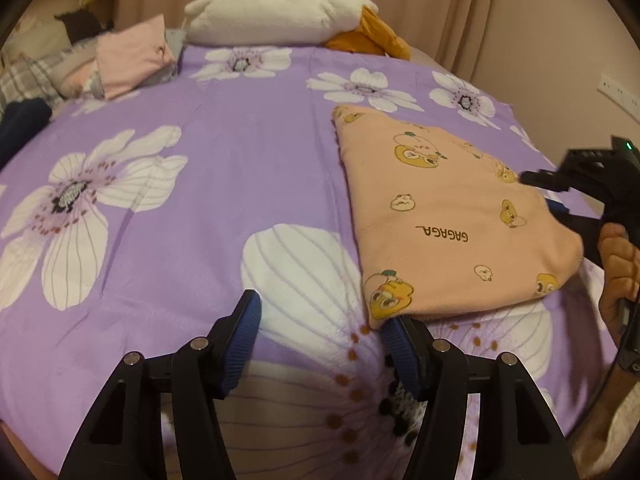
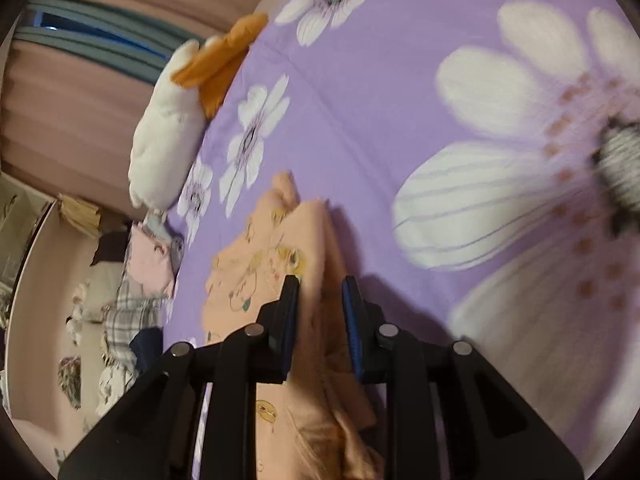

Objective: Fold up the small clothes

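A small peach garment with cartoon prints and the word GAGAGA lies folded flat on the purple flowered bedspread, right of centre. My left gripper is open and empty; its right fingertip touches the garment's near left corner. My right gripper is at the garment's right edge, held by a hand. In the right wrist view the right gripper has its jaws slightly apart around the garment's folded edge; whether it grips is unclear.
A pile of folded and loose clothes lies at the far left of the bed. A white and orange plush toy lies at the far edge by the curtains. A wall socket is at the right.
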`<state>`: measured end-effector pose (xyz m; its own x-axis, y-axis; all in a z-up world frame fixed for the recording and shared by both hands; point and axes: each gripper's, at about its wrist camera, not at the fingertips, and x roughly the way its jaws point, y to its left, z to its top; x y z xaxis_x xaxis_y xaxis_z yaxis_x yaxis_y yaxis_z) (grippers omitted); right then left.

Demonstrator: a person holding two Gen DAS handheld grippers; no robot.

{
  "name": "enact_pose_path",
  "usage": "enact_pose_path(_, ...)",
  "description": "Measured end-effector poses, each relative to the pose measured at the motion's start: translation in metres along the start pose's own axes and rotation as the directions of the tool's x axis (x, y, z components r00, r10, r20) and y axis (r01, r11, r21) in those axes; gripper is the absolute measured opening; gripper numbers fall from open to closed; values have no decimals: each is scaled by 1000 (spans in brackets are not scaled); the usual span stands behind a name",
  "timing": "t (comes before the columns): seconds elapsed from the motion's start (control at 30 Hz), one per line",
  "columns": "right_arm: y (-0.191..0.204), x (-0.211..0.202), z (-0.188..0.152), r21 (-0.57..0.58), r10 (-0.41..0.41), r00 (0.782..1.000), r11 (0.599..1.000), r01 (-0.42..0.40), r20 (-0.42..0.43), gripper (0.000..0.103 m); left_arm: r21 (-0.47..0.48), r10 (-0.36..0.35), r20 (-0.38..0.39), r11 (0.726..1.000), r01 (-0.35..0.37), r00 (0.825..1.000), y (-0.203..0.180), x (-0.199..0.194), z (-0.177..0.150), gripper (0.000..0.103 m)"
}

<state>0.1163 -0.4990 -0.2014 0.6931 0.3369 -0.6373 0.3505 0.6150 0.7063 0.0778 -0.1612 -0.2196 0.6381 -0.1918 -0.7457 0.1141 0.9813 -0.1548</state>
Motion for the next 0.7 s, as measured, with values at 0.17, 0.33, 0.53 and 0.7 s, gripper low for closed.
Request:
enact_pose_path(0.17,-2,-32,1,-39,27,999,999,-26,26,24,-188,74,-71,978,-86,995,30,-29,-3,41)
enact_pose_path(0.33,22,-51,-22,-203,57,998,978,-53,15,23,-320,-218,-75,929,184,973,40,-23,22,41)
enact_pose_path(0.53,55,-37,-66,-484,-10,999,875,-13,-45,21,0,-128,-145,992,129,981,-24,20,27,41)
enact_pose_path(0.7,15,-7,-64,-454,-181,977,884,111,-112,26,76,-129,4,989,128,992,-24,7,-4,44)
